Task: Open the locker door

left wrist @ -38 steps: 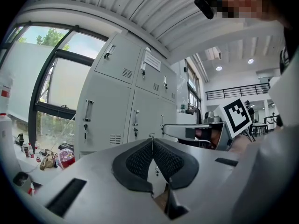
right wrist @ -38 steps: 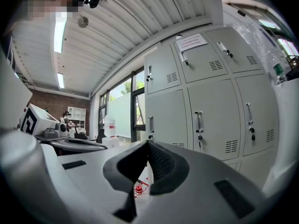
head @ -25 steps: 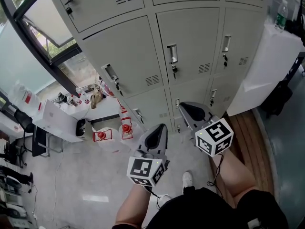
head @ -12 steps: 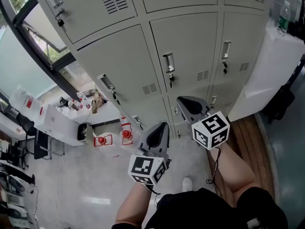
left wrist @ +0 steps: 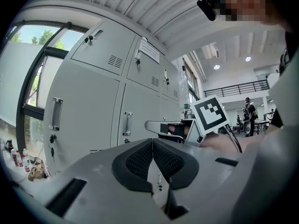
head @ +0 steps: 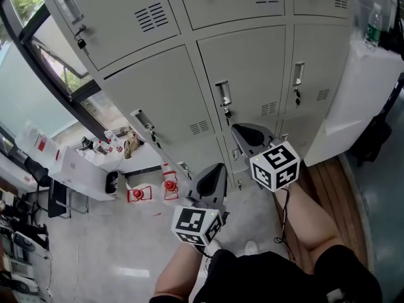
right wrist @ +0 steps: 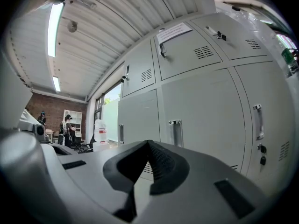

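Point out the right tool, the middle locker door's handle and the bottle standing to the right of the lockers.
right tool (right wrist: pixel 148 146): right gripper view, where its closed tips meet.
handle (head: pixel 223 93): head view, its metal plate.
bottle (head: pixel 372 26): head view, its labelled body.

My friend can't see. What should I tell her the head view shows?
Looking down, a person holds the left gripper and right gripper, both shut and empty, in front of grey lockers. The locker doors look closed, and neither gripper touches one.

Head view looks down; gripper views face the shared lockers (head: pixel 246 68).
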Available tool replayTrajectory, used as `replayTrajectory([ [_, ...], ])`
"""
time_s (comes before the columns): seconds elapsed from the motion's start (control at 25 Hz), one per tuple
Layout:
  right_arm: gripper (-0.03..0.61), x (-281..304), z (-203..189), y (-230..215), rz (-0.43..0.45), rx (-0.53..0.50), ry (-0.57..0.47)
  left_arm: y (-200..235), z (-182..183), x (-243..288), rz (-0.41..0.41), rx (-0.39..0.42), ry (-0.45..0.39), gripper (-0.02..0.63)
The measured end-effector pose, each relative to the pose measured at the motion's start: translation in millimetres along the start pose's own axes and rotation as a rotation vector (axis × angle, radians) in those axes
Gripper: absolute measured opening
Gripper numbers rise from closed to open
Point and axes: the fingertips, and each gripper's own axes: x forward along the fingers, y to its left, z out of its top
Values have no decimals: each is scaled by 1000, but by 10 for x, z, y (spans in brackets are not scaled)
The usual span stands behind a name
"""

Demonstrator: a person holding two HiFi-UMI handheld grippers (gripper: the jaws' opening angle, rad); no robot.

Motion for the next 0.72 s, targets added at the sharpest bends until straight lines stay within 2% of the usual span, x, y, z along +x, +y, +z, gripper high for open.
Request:
replayTrajectory([
  [0.4, 54, 352, -72, -96, -60, 45, 6, 285, 20, 94, -66, -8, 4, 17],
  [0.72, 54, 652, -168, -262, -129, 35, 26, 537, -79, 275, -120, -43, 19, 17],
])
